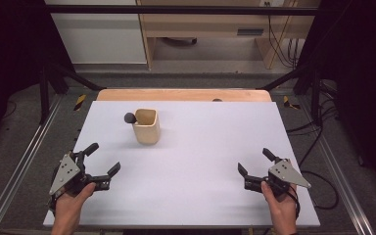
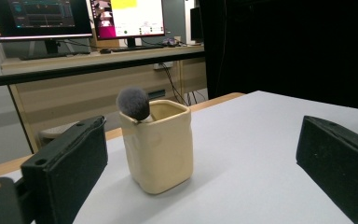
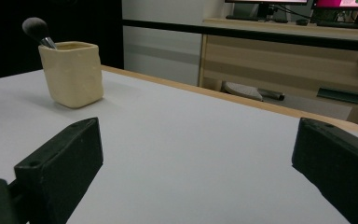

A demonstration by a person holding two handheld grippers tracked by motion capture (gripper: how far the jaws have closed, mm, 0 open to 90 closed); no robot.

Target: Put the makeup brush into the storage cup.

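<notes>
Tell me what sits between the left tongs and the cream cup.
Nothing: in the high view, bare white table separates the open left tongs from the cream cup.

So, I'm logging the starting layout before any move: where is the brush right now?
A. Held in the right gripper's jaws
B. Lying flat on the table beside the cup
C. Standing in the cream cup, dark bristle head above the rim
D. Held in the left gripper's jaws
C: the brush leans in the cream cup, its head above the rim, while the left gripper and right gripper sit open and empty.
</notes>
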